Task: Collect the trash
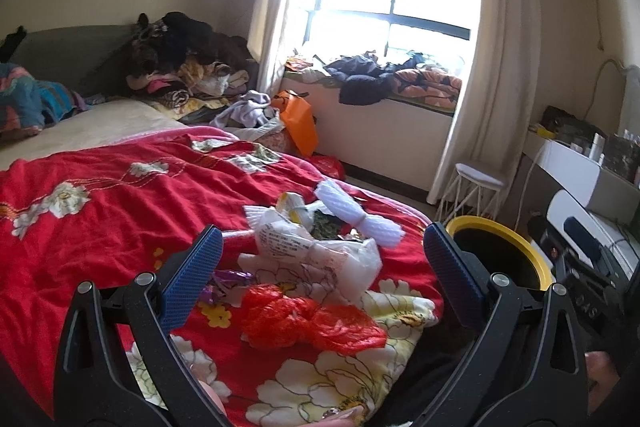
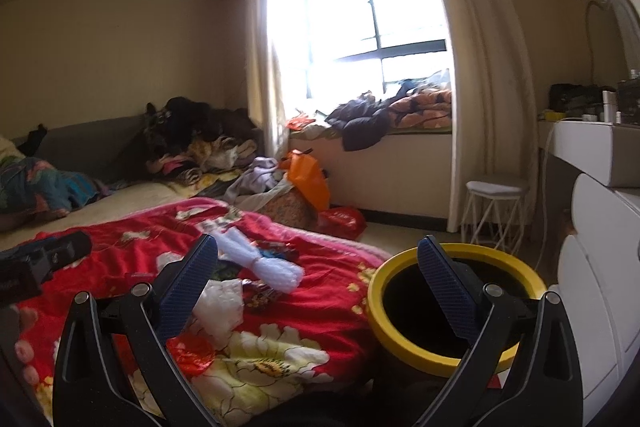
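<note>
Trash lies on the red flowered quilt (image 1: 100,195): a crumpled red plastic bag (image 1: 308,319), a clear printed plastic bag (image 1: 316,247), a white foam net bundle (image 1: 356,215) and purple wrappers (image 1: 224,283). My left gripper (image 1: 320,267) is open and empty, hovering above the bags. A black bin with a yellow rim (image 1: 500,251) stands beside the bed. My right gripper (image 2: 316,291) is open and empty, between the bed edge and the bin (image 2: 452,303). The foam net (image 2: 264,263), clear bag (image 2: 220,307) and red bag (image 2: 190,351) also show in the right wrist view.
Piled clothes (image 1: 188,67) lie at the bed's far end. An orange bag (image 1: 298,123) sits by the window bench (image 1: 384,123). A white stool (image 2: 496,207) and white dresser (image 2: 600,267) stand to the right. The left gripper's body (image 2: 36,263) shows at left.
</note>
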Motion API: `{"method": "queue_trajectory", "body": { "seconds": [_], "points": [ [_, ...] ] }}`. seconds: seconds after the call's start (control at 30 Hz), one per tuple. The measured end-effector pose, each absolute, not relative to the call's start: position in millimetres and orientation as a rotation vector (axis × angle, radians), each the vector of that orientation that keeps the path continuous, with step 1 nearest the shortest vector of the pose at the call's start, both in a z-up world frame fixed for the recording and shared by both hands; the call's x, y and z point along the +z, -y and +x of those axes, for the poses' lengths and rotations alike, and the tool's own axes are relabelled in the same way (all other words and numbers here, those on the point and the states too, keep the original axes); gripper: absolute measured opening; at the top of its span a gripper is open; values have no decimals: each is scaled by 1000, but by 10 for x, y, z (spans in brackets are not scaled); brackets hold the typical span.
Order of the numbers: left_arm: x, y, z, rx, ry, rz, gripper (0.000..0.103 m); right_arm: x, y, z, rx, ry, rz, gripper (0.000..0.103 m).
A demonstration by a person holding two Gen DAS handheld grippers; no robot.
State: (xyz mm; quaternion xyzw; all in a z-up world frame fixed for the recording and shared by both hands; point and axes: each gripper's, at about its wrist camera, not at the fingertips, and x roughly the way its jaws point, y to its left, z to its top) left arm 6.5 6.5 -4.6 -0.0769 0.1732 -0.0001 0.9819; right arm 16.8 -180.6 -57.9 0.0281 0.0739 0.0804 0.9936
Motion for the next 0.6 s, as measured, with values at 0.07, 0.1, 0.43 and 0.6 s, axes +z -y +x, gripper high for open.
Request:
{"method": "queue_trajectory", "body": {
  "seconds": [0.07,0.1,0.43,0.6],
  "points": [
    [-48,-120,69,17,-344,-163,93,-588,1749,196,188,-163,53,97],
    [-48,-157,70,28,-343,-169,93,-582,1735,205,200,-167,51,97],
    [36,-597,64,122,-322,-192,93,-498,1237,429,367,-248,-11,97],
    [-15,-938,56,182,-355,-229,92,-498,1033,526,427,-287,-37,97]
  ]
}}
